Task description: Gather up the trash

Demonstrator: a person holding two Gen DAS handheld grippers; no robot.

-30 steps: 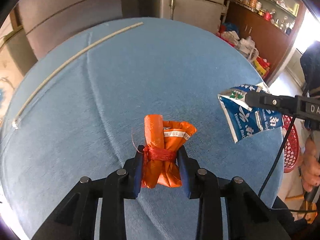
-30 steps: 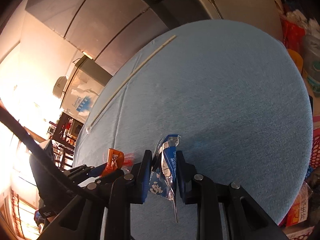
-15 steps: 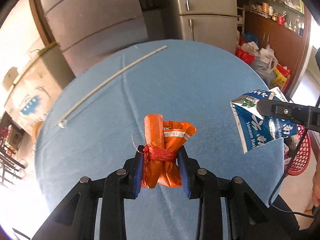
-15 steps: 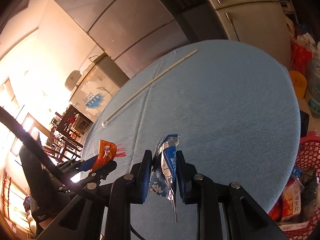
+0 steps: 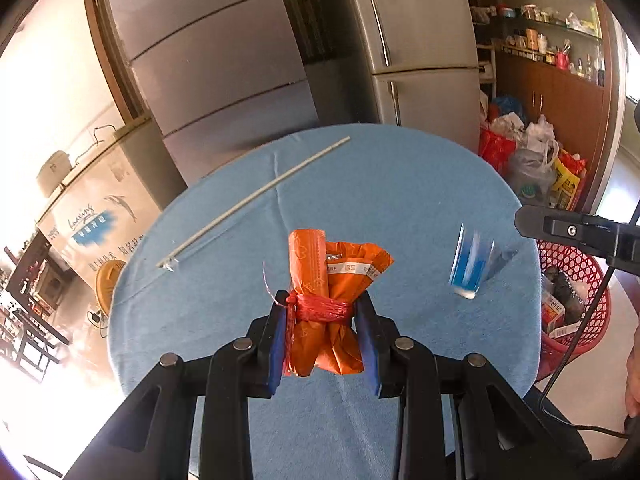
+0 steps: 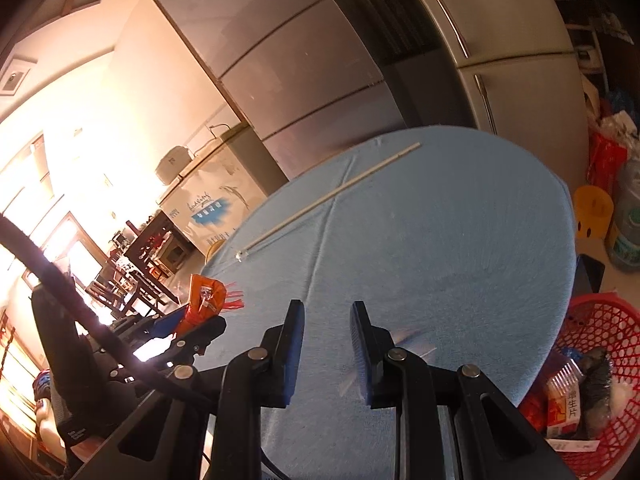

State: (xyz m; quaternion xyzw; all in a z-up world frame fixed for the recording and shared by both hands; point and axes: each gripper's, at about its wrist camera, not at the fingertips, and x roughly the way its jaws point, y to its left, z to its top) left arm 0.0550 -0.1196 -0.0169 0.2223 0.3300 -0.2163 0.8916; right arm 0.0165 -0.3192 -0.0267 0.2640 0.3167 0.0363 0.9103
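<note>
1. Two grippers: the left gripper [image 5: 322, 306] clamps one orange wrapper bundle [image 5: 332, 276]; the right gripper [image 6: 326, 310] stands narrowly apart, empty.
2. One blurred blue packet [image 5: 470, 264] at 3 o'clock from the bundle, over the blue table [image 5: 400, 184].
3. One red basket [image 5: 576, 268] at the table's 3 o'clock.

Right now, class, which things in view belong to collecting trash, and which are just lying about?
Job: orange wrapper bundle, blue packet, red basket, perhaps white stick.
Lying about: fridge, yellow stool, floor bags.
</note>
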